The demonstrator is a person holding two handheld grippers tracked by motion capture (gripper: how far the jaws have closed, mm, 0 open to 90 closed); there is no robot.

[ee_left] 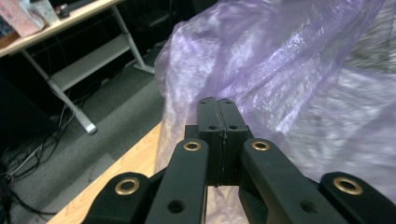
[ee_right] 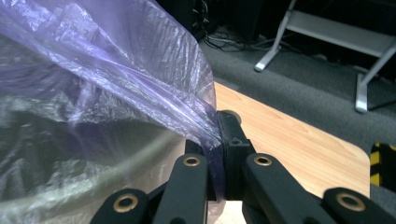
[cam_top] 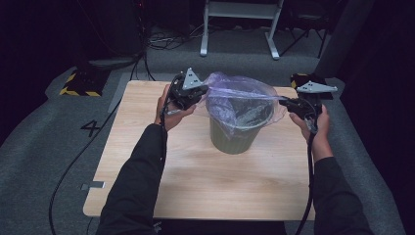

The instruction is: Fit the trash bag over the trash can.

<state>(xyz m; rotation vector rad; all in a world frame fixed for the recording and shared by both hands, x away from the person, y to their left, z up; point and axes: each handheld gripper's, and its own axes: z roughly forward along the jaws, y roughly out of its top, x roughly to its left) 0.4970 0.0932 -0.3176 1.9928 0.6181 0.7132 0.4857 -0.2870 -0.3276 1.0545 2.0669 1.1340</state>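
You can read one mark: a dark figure "4" (cam_top: 91, 128) on the grey floor (cam_top: 44, 147), just beside the left edge of the desk (cam_top: 195, 186) in the high view. You find no other legible text. The yellow-and-black hazard stripes (cam_top: 78, 91) on the floor block at the desk's far left corner carry no writing, and the patterned box (ee_left: 28, 16) on the far table in the left gripper view is too blurred for you to read.
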